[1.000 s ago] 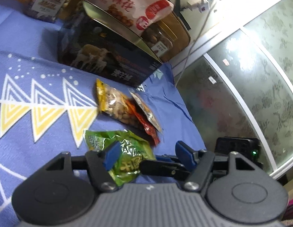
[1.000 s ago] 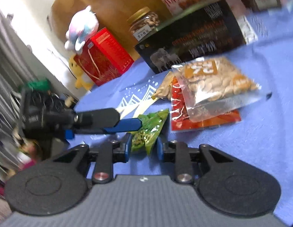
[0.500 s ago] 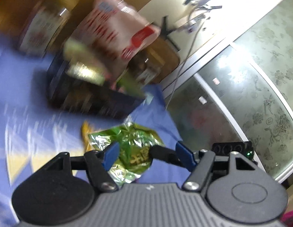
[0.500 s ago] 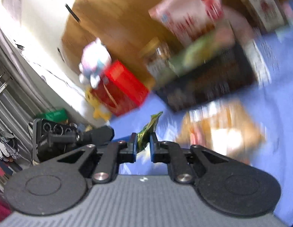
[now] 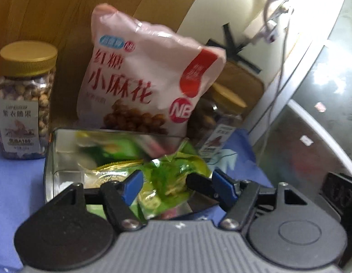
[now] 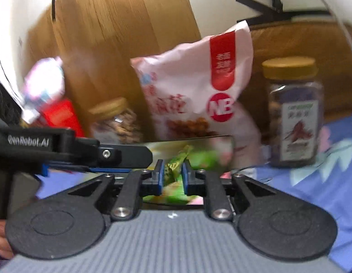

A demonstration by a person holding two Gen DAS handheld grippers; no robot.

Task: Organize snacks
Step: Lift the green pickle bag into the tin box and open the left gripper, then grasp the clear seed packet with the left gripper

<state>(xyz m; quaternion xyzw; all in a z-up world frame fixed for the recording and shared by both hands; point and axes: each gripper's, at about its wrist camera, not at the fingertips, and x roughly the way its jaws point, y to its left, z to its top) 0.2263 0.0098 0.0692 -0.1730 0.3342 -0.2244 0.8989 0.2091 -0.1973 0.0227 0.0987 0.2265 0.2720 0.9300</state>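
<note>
A crinkled green snack packet (image 5: pixel 176 177) hangs over the open shiny tin box (image 5: pixel 49 159), which holds gold-wrapped snacks. My left gripper (image 5: pixel 178 186) straddles the packet; its jaws are opening and the blue pads stand wide at the packet's sides. In the right wrist view my right gripper (image 6: pixel 172 175) has the packet's thin edge (image 6: pixel 173 166) between its pads. Its jaws are opening, and the pads no longer pinch the packet. One black finger (image 6: pixel 121 154) of the left gripper crosses from the left. The tin's mirrored wall (image 6: pixel 198 143) is just ahead.
A large pink snack bag (image 5: pixel 142 79) leans behind the tin, between two gold-lidded nut jars (image 5: pixel 23 100) (image 5: pixel 221 118). A red box (image 6: pixel 62 113) and a plush toy (image 6: pixel 44 84) stand at the left. Blue patterned cloth (image 6: pixel 312 193) covers the table. A wooden board rises behind.
The green packet came up off the cloth and now hangs over the open tin. Both grippers rose and moved forward with it. The right gripper pinched the packet's edge, then widened.
</note>
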